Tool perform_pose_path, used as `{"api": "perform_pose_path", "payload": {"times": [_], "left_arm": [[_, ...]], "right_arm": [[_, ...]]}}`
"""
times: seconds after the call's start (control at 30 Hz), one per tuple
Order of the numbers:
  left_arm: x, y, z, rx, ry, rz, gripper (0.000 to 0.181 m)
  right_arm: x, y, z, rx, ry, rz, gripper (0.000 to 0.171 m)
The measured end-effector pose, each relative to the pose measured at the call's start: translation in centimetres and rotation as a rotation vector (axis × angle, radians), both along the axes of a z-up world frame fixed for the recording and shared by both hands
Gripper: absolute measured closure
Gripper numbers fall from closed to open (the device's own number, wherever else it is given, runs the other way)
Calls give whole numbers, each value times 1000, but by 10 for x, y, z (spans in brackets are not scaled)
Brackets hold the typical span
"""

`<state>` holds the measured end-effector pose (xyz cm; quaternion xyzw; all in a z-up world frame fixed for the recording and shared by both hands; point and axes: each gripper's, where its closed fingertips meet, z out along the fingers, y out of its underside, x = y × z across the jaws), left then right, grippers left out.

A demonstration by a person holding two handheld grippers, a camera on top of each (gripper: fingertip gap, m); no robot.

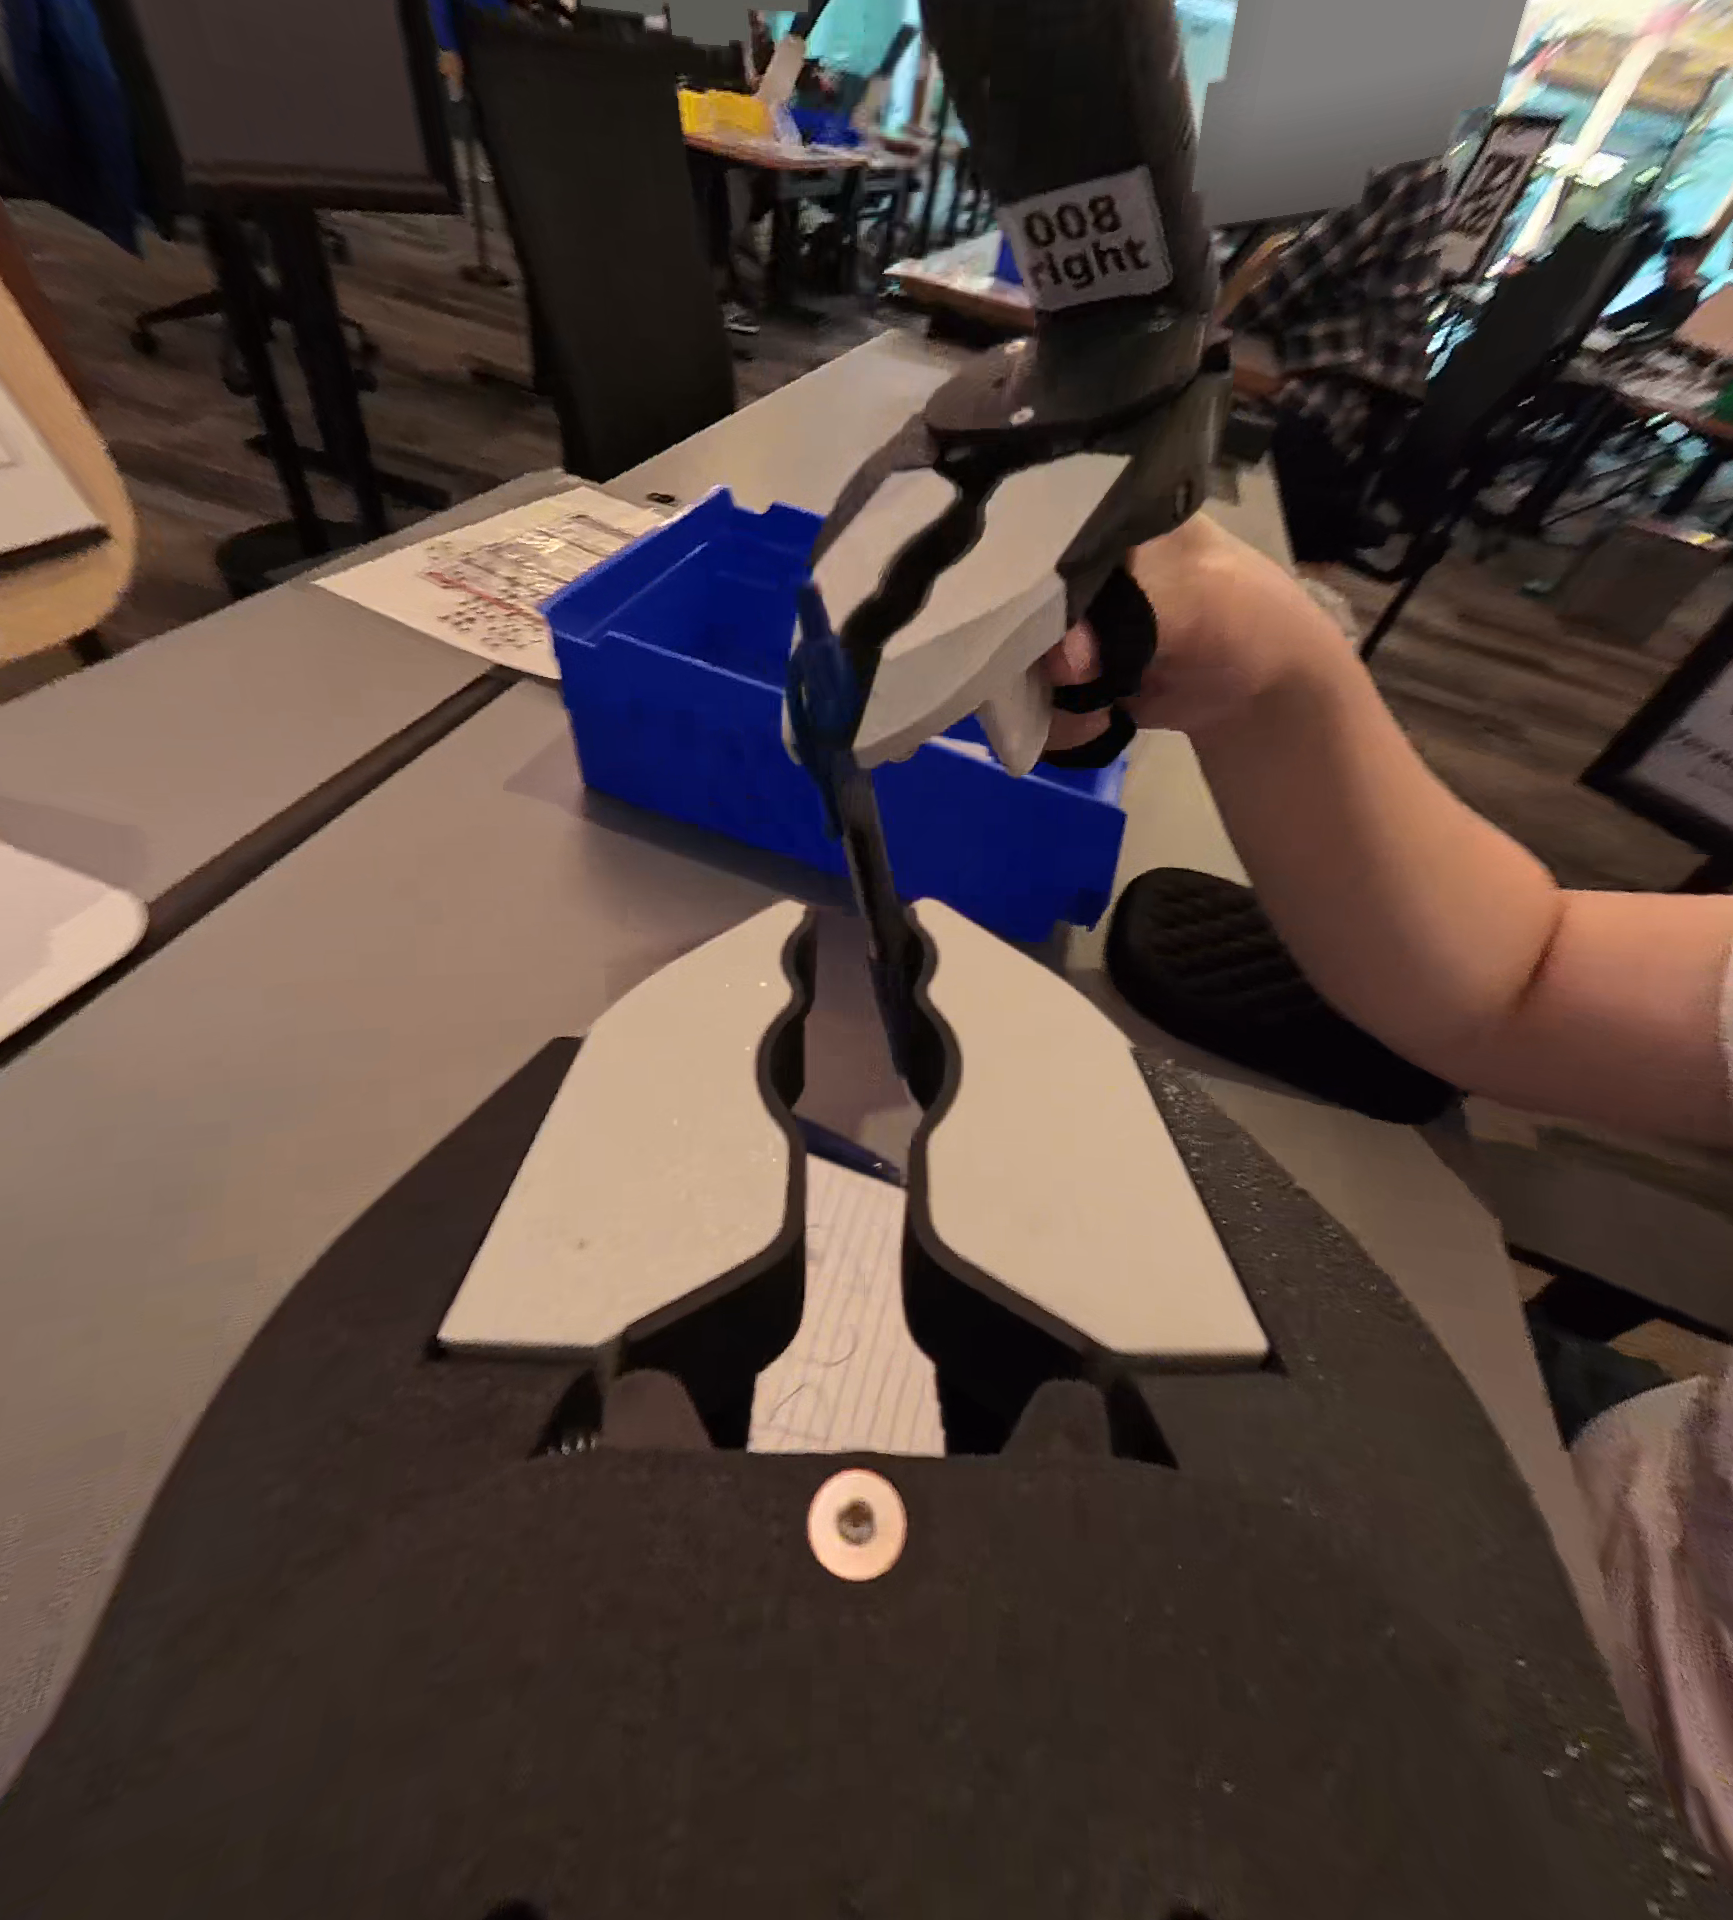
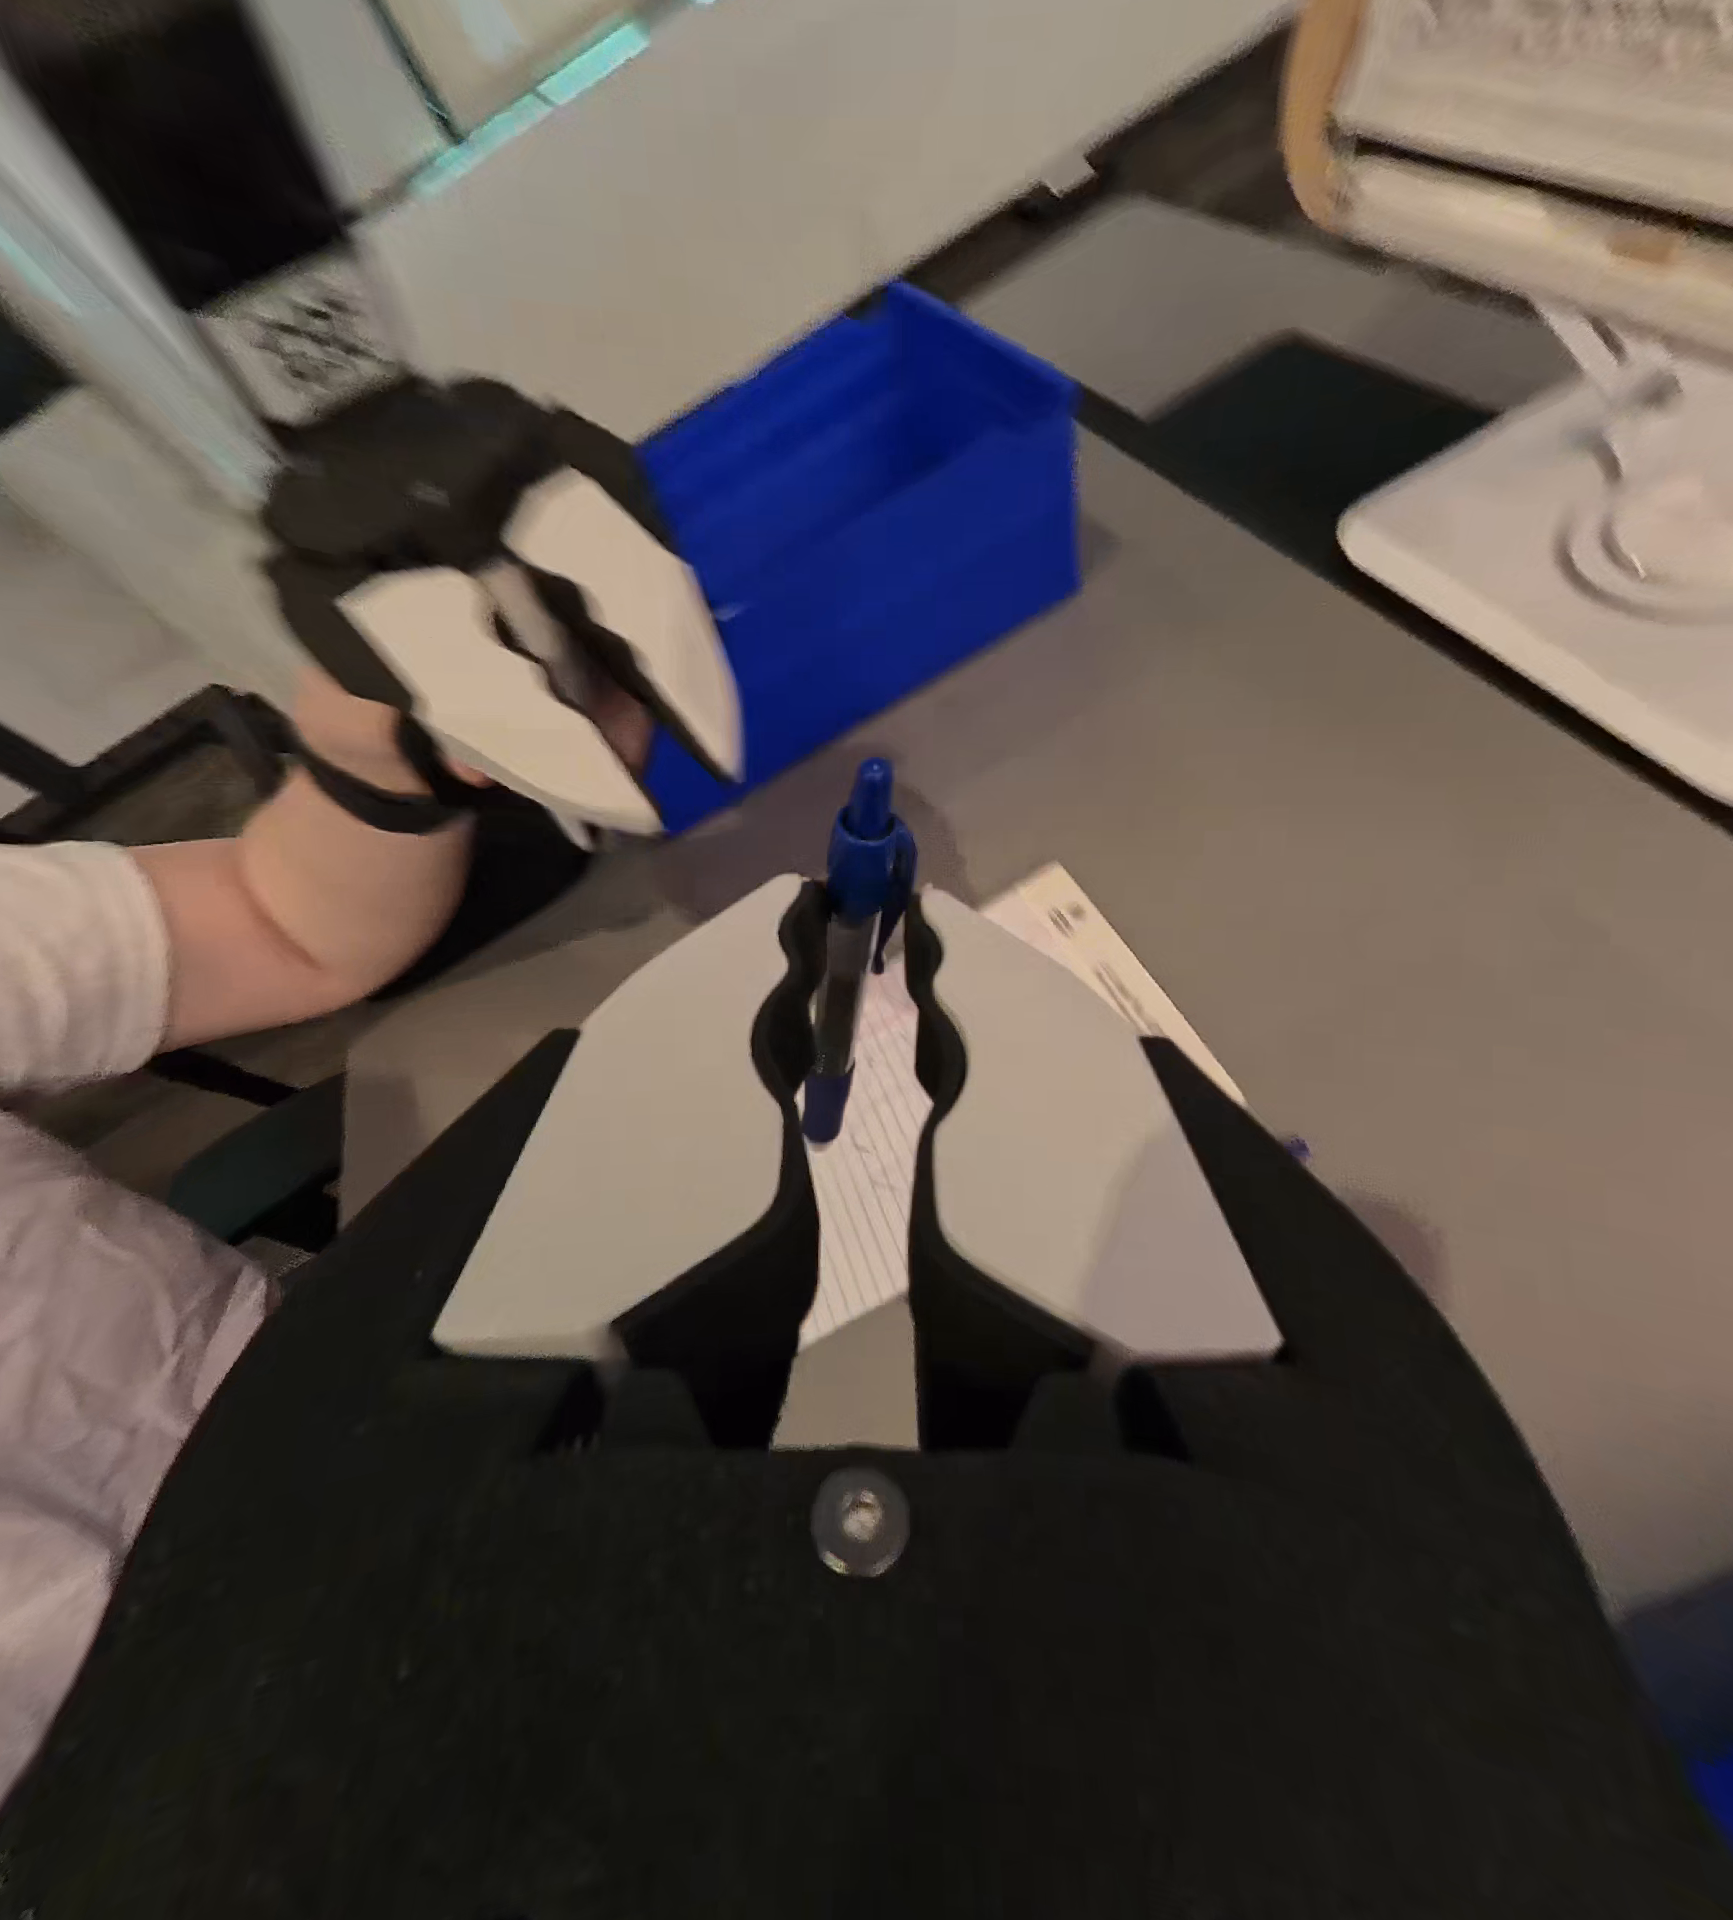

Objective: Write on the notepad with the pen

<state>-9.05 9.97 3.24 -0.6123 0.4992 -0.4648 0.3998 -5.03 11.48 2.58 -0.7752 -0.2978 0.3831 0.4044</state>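
My right gripper is shut on a blue pen, with the pen's top sticking out past the fingertips and its point down at the lined notepad. The left wrist view shows the right gripper coming down from above, holding the pen steeply over the notepad, which bears faint scribbles. My left gripper hovers low over the pad, jaws a little apart and empty. In the right wrist view it sits left of the pen, not touching it. A small blue piece lies at the pad's far edge.
A blue bin stands just behind the notepad, also in the right wrist view. A black mat lies under the person's forearm. A white stand base sits to one side and a printed sheet behind the bin. My hands' fingertips stand some 5 centimetres from each other.
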Motion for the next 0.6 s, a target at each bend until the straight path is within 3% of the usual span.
{"api": "perform_pose_path", "payload": {"times": [0.13, 0.3, 0.43, 0.6], "left_arm": [[17, -20, -5, -162, -100, -154, 158], [20, -50, 11, -327, -236, -371, 152], [23, -61, 8, -347, -229, -428, 145], [27, -69, -5, -358, -167, -469, 149]], "right_arm": [[-17, -25, 34, 68, 209, 201, 157], [-24, -35, 44, 97, 341, 325, 157], [-28, -40, 43, 113, 385, 392, 157], [-33, -49, 45, 116, 439, 466, 158]]}}
